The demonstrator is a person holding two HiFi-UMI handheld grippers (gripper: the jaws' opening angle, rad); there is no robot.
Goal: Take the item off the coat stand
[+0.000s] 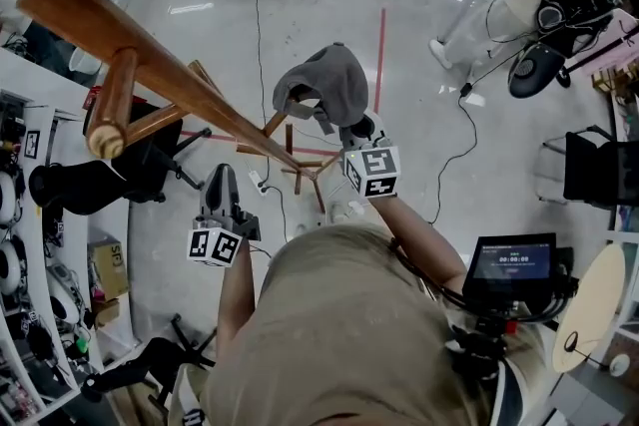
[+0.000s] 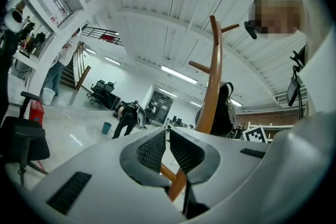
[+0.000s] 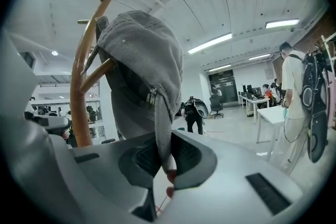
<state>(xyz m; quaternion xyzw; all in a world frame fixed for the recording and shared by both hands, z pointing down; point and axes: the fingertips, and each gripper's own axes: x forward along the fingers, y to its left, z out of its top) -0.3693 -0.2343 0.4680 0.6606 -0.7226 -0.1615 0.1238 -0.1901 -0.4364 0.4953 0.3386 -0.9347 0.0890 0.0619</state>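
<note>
Two roles show: the right gripper [image 3: 164, 157] pinches the hanging edge of the soft grey fabric cap [image 3: 142, 60], draped over a peg of the brown wooden coat stand [image 1: 150, 65], apparently to lift it clear, while the left gripper [image 2: 167, 139] hangs beside the stand, pressed together and empty.

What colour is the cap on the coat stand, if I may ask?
Grey; the cap shows best in the right gripper view.
</note>
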